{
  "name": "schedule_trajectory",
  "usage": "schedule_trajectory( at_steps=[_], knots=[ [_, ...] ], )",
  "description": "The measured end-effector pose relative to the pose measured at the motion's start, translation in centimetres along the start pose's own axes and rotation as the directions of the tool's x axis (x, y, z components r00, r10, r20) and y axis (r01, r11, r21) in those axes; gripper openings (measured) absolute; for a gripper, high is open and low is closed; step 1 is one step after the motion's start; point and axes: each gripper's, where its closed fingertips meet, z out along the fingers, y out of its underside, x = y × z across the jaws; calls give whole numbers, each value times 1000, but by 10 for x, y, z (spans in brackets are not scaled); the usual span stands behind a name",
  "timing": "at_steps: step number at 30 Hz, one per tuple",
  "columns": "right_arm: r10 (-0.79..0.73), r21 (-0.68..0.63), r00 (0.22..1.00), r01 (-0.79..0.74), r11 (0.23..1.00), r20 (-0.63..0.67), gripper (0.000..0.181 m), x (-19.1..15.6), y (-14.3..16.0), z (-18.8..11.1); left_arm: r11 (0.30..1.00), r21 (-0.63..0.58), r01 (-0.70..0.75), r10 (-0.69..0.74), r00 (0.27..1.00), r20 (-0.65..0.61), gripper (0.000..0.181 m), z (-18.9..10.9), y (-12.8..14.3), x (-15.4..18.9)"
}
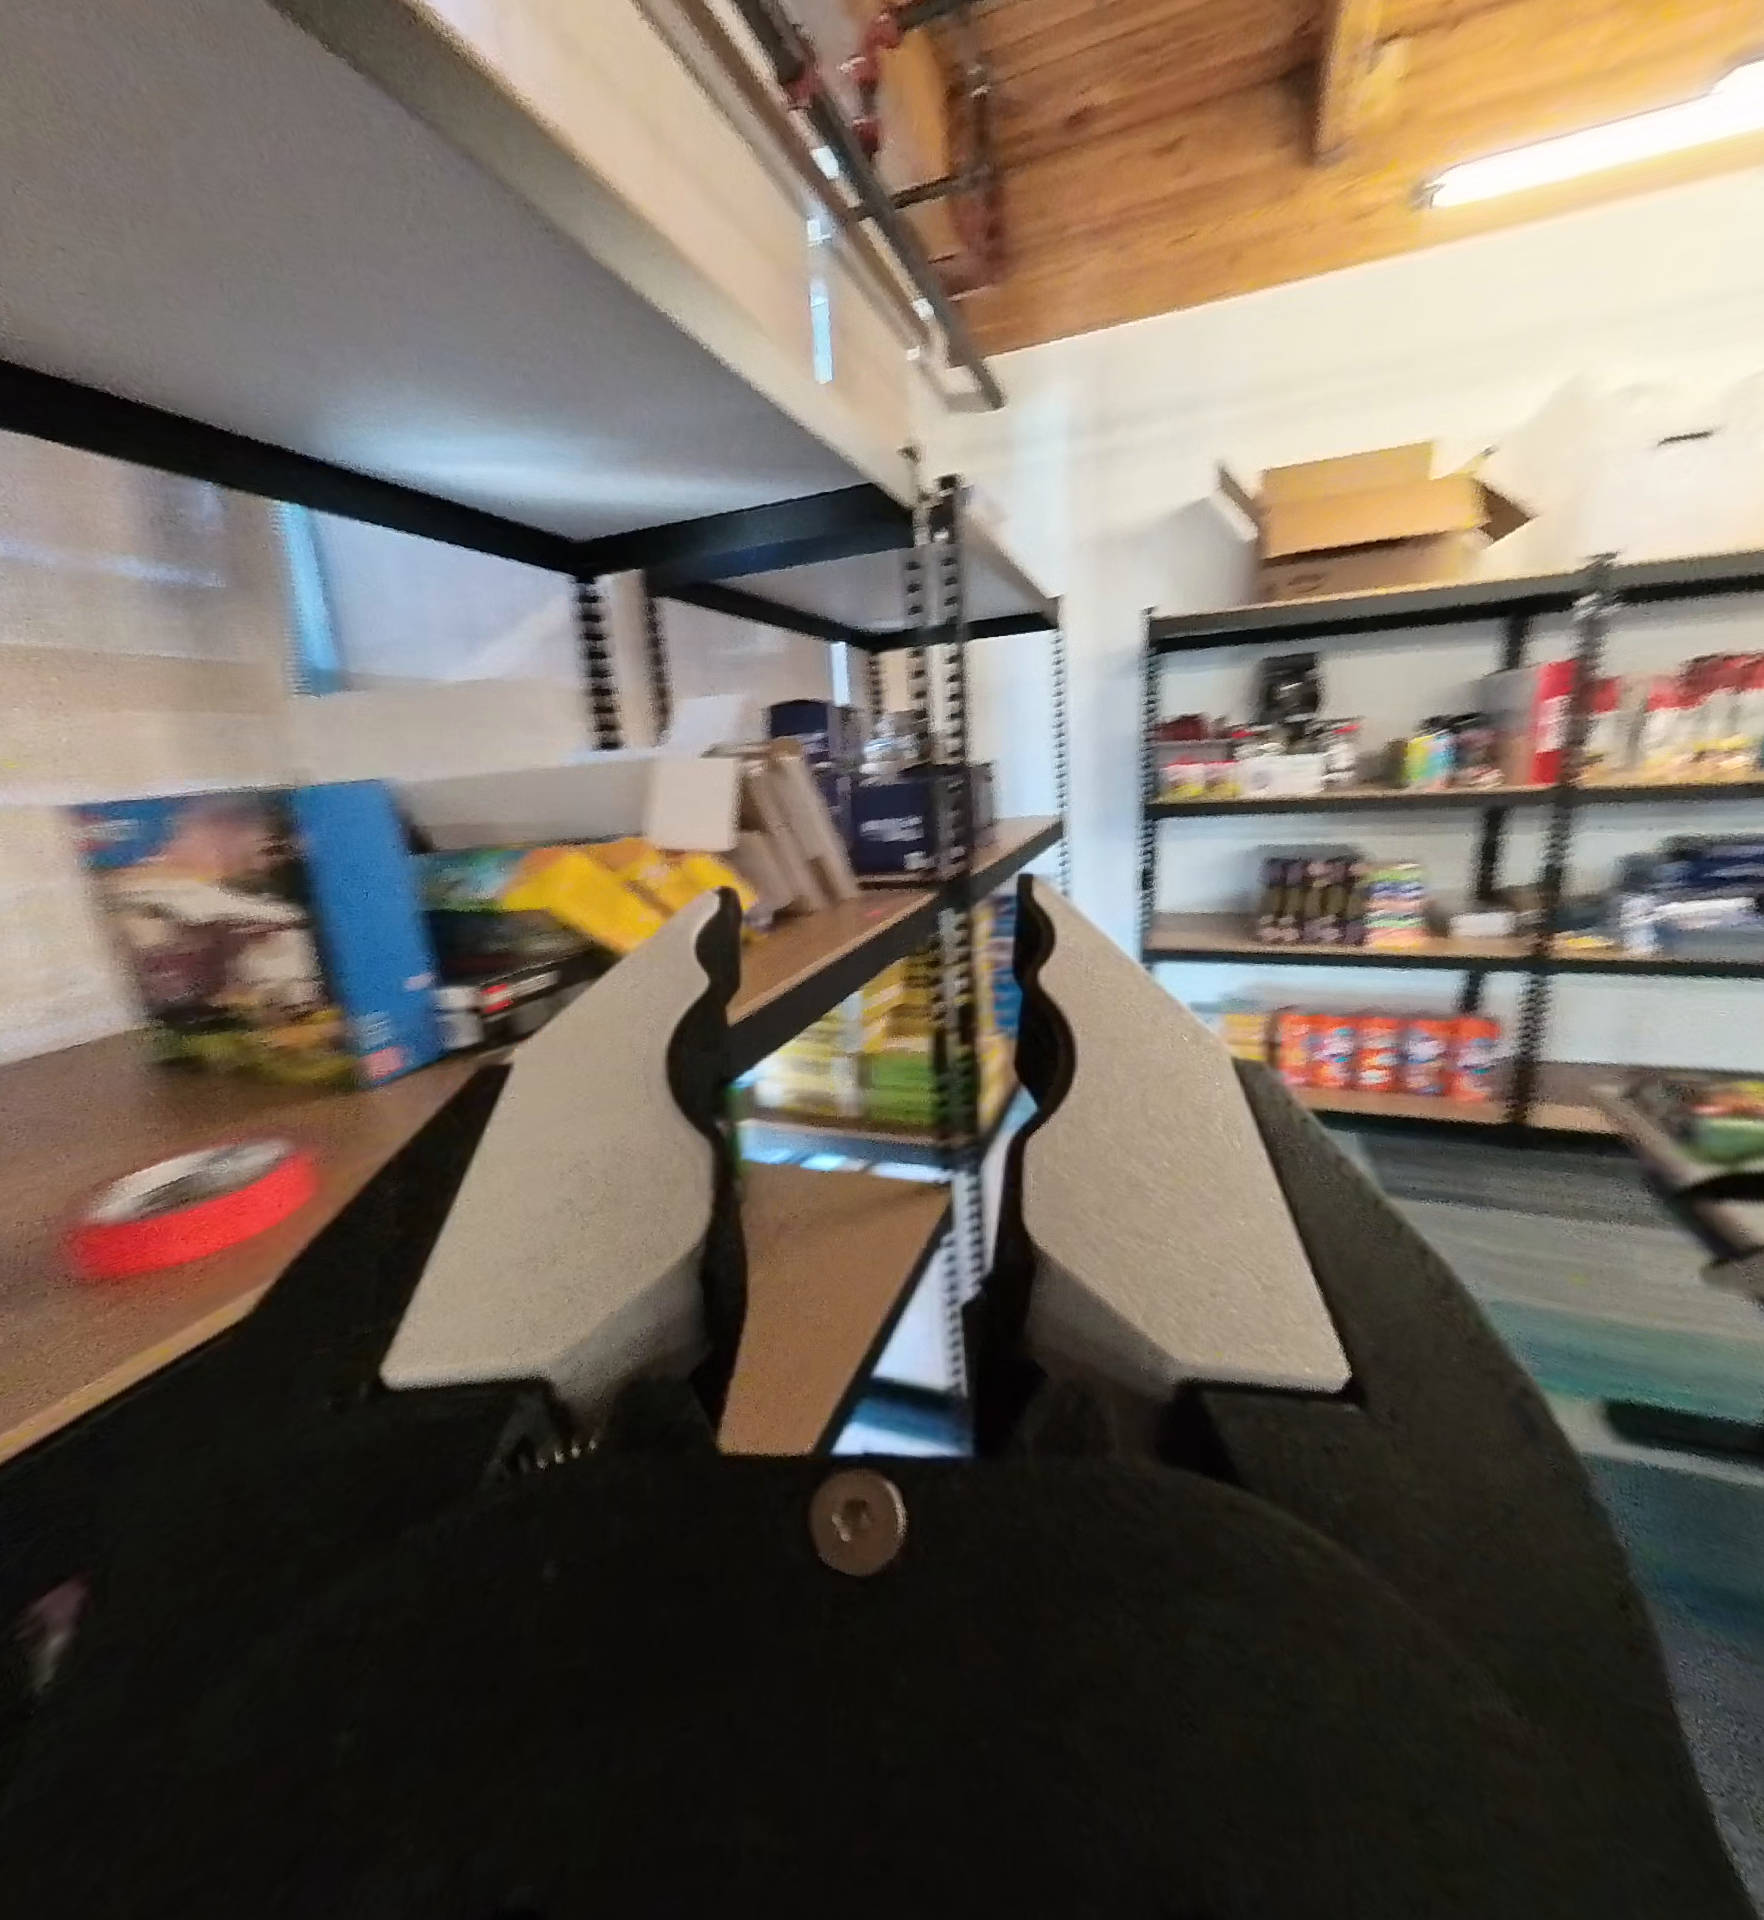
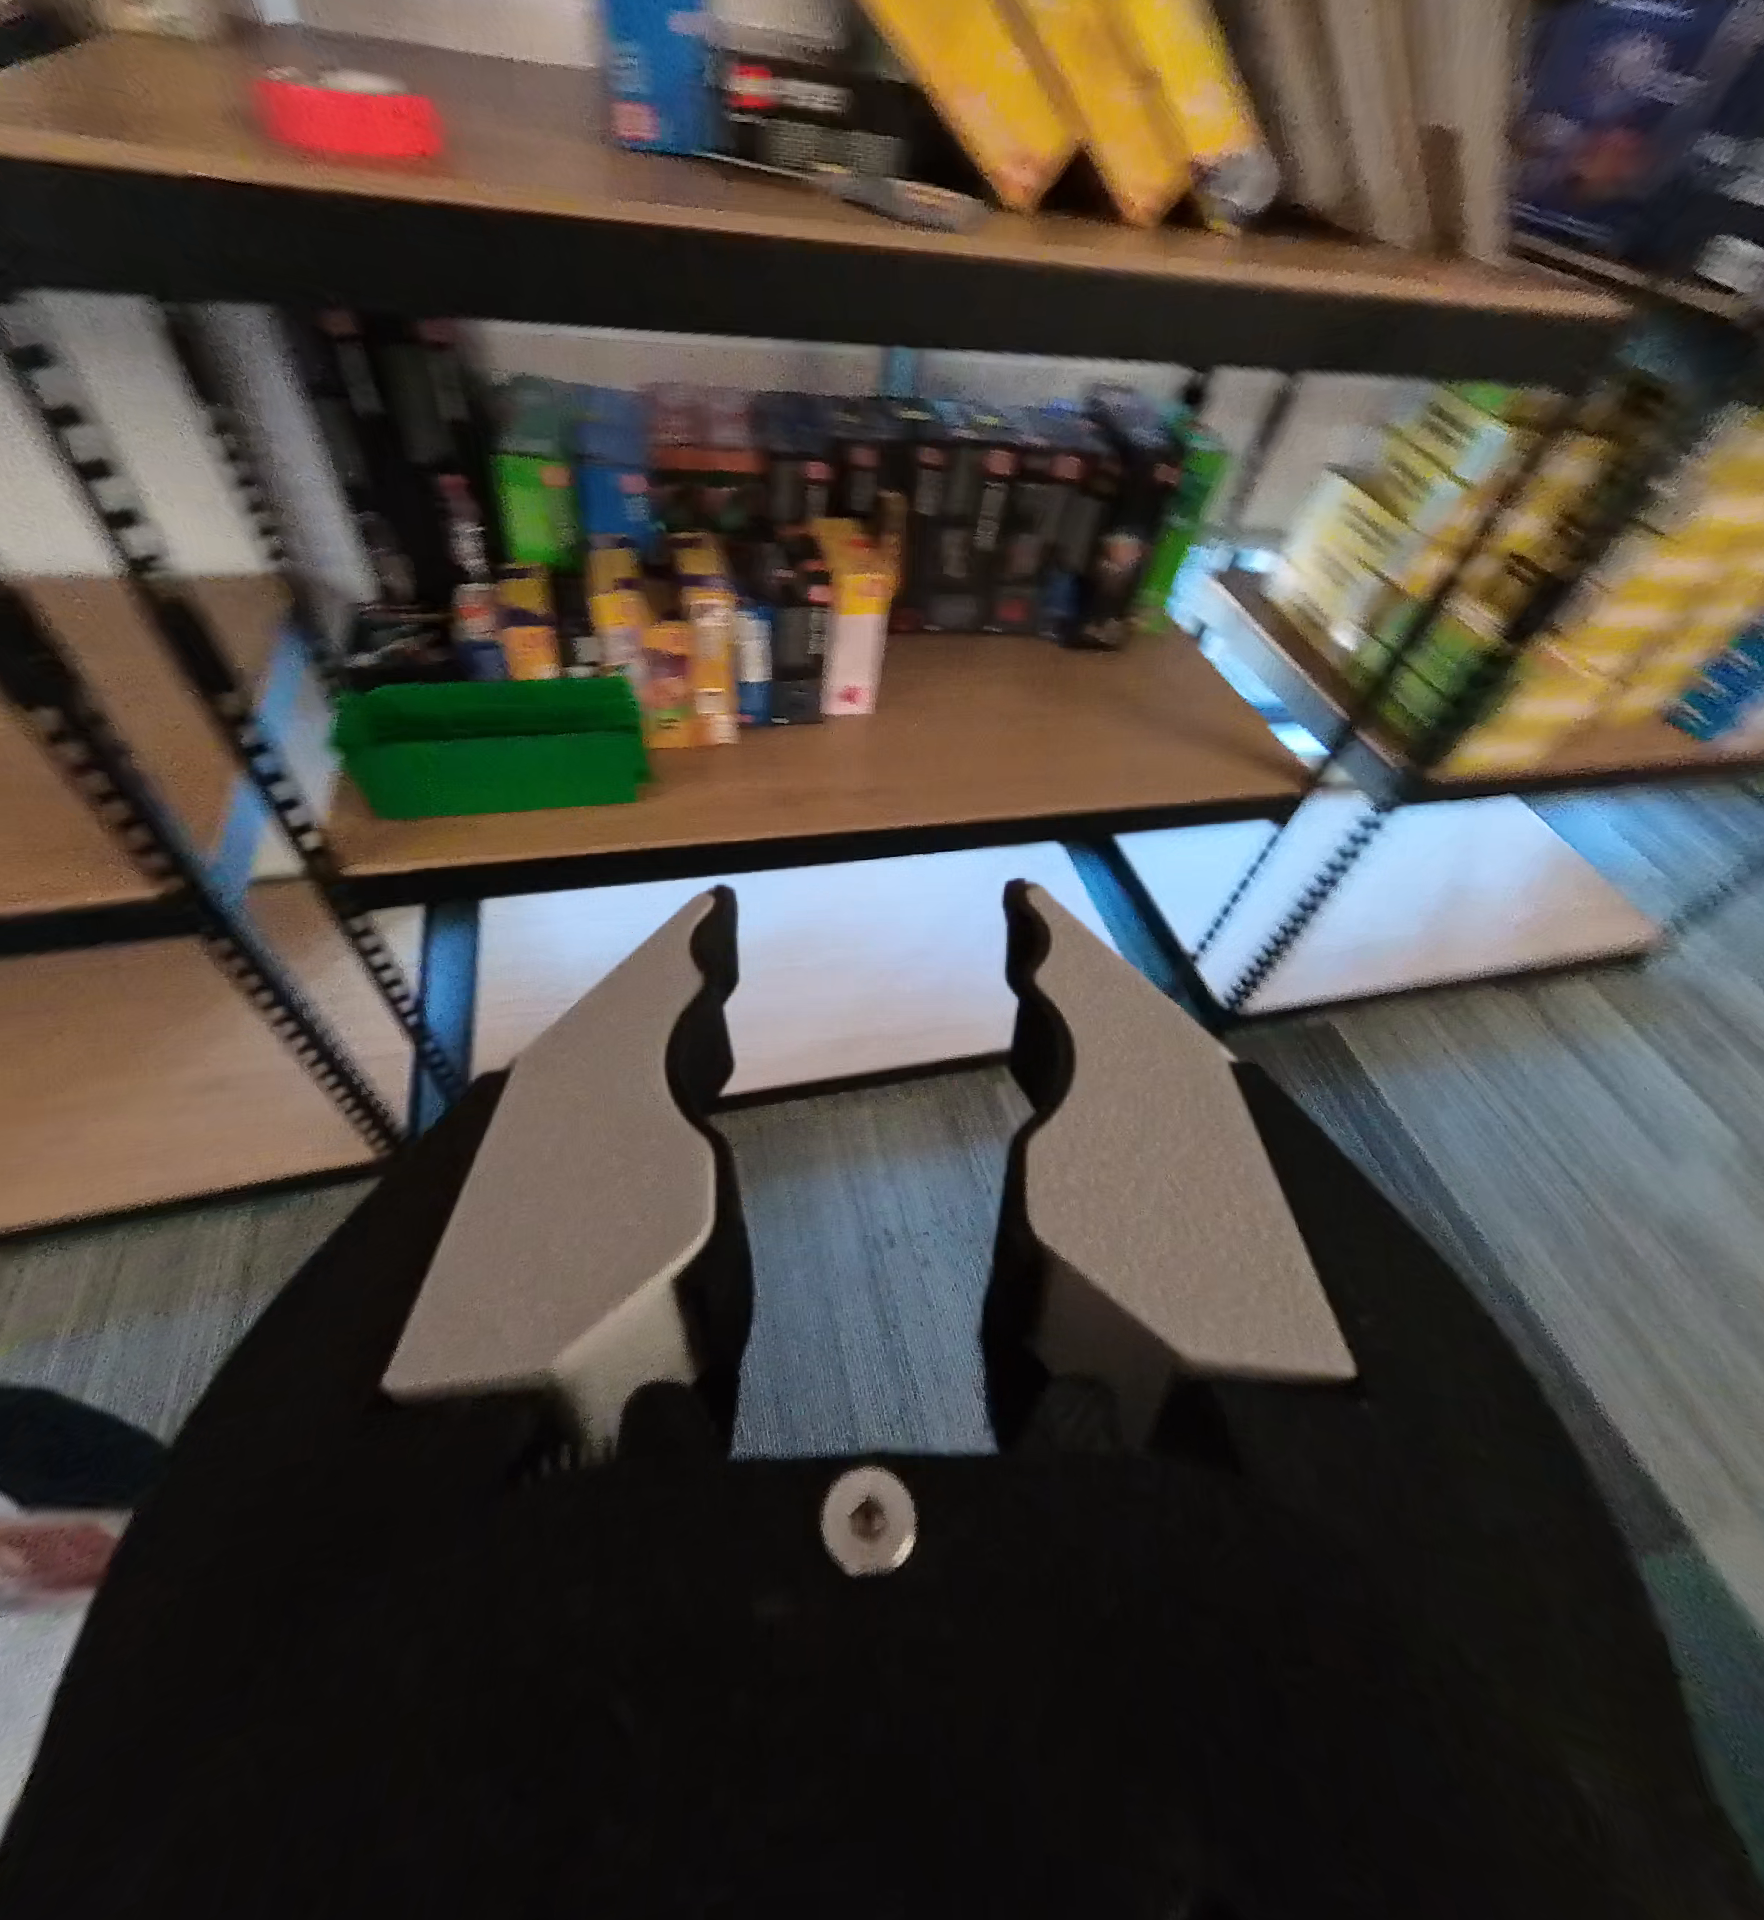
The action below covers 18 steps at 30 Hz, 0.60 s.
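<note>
My left gripper (image 1: 876, 906) is open and empty, held in the air level with a wooden shelf board (image 1: 47, 1195) of a black metal rack. A roll of red tape (image 1: 190, 1205) lies on that board to its left, and a blue toy box (image 1: 265, 935) stands behind the tape. My right gripper (image 2: 870, 904) is open and empty, held lower in front of the same rack and pointing under the middle shelf (image 2: 961, 748). The red tape roll (image 2: 346, 112) shows at its upper left. Both views are blurred.
Yellow boxes (image 2: 1065, 94) lean on the upper shelf. Many small boxes (image 2: 857, 540) and a green tray (image 2: 488, 743) sit on the middle shelf. More racks of goods (image 1: 1501, 831) stand across grey-blue carpet (image 2: 1480, 1195), with a cardboard box (image 1: 1366, 520) on top. Tip to tip, the grippers are about 40 centimeters apart.
</note>
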Motion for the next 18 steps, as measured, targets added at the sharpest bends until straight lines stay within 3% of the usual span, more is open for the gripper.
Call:
schedule_trajectory(
  at_steps=[4, 8, 12, 18],
  knots=[
    [153, 59, 976, -145, 988, -158, 50, 98, 36, -38, 999, -4, 46, -46, 994, -103, 49, 93, 21, 54],
    [134, 116, 966, -110, 987, -221, 52, 162, 31, -31, 993, -60, 104, -112, 983, -144, 51, 169, 58, 80],
    [27, 173, 974, 12, 985, -223, 54, 215, -16, 31, 984, -77, 159, -170, 972, -160, 50, 235, 97, 82],
    [-173, 192, 967, 209, 959, -187, 60, 269, -83, 173, 986, -57, 155, -163, 970, -181, 51, 344, 160, 57]
  ],
)
